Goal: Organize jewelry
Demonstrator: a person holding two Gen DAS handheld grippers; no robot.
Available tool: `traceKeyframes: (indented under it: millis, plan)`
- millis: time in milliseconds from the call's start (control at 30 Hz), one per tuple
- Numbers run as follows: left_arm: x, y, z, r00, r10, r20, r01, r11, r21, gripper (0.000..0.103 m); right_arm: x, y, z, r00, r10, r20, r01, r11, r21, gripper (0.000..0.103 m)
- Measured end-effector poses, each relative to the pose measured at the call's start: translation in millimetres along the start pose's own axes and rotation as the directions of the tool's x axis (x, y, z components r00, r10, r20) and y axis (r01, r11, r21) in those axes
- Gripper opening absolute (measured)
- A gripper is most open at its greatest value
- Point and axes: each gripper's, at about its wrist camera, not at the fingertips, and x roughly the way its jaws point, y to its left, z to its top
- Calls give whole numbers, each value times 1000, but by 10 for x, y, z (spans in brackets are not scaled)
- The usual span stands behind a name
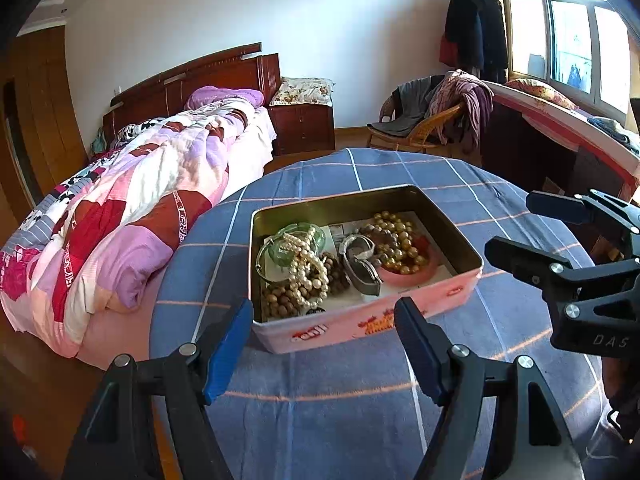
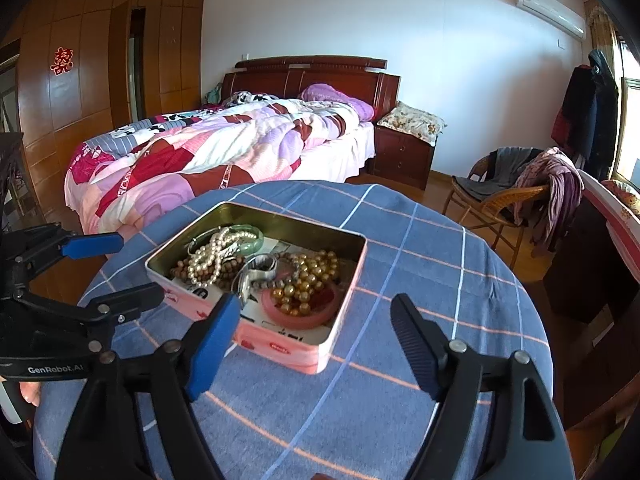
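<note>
Tin (image 1: pixel 360 322) of jewelry sits on the blue checked tablecloth (image 1: pixel 344 412) straight ahead of my left gripper (image 1: pixel 324 344), whose jaws gape wide and empty just short of its near pink wall, long side facing me. My right gripper (image 2: pixel 316 340), equally wide and empty, hovers off the tin's right corner. Nearest that one lies the gold bead strand (image 2: pixel 306 280) on the pink bangle (image 2: pixel 300 318); the pearl strand (image 1: pixel 306 268) lies toward my left.
</note>
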Motion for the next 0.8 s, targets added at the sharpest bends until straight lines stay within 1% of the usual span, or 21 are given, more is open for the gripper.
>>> traceKeyframes:
  millis: [433,800]
  plan:
    - [32,-26,-128,1000,9,-18,-9,1000,-9,73,-10,32,-84,1000,10,-6,-10,1000,3,82]
    - [33,-43,-151,1000,3,-20,-3,1000,-12,73,-19,42,-97,1000,8,-5,-8,1000,0,82]
